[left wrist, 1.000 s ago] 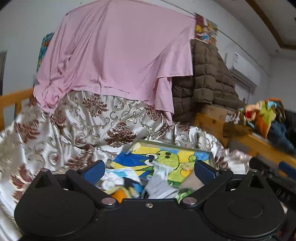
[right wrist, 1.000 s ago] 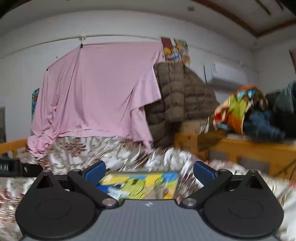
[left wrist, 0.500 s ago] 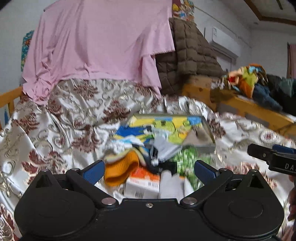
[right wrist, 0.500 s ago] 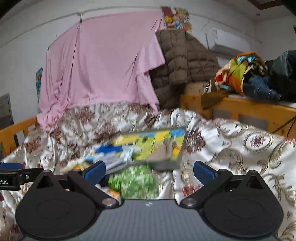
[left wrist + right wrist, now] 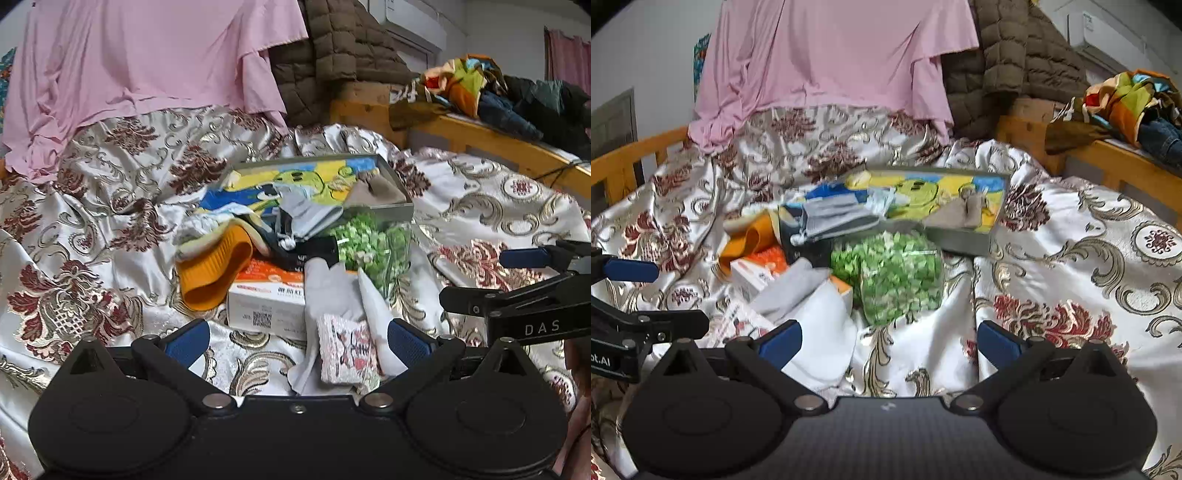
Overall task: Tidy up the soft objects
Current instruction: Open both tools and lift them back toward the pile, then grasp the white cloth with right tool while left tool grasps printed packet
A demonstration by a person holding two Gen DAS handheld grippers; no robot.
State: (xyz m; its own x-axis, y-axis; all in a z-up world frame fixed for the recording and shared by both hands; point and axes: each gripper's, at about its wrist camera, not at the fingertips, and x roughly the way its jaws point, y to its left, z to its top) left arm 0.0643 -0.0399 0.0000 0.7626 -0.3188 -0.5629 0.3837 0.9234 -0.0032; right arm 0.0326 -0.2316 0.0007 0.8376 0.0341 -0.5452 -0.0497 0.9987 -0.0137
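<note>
A heap of soft things lies on the patterned bedspread [image 5: 110, 229]: an orange knit piece [image 5: 212, 269], grey socks [image 5: 328, 291], a pink patterned cloth [image 5: 347, 350], a bag of green pieces [image 5: 369, 243] and a white-orange carton [image 5: 266, 299]. Behind them stands a shallow box with a cartoon lining [image 5: 317, 181], holding a beige cloth [image 5: 376, 190]. My left gripper [image 5: 297, 341] is open and empty, just before the pink cloth. My right gripper [image 5: 888, 341] is open and empty, near a white sock [image 5: 823, 332] and the green bag [image 5: 894, 280]; the box [image 5: 934, 199] lies beyond.
A pink sheet [image 5: 147, 62] and a brown quilted jacket [image 5: 340, 48] hang behind the bed. A wooden bed rail [image 5: 491, 140] with piled clothes [image 5: 480, 88] runs along the right. The right gripper shows in the left view [image 5: 528, 280].
Both grippers have tilted down and moved closer to the heap, which now fills the middle of both views. Both stay open and empty.
</note>
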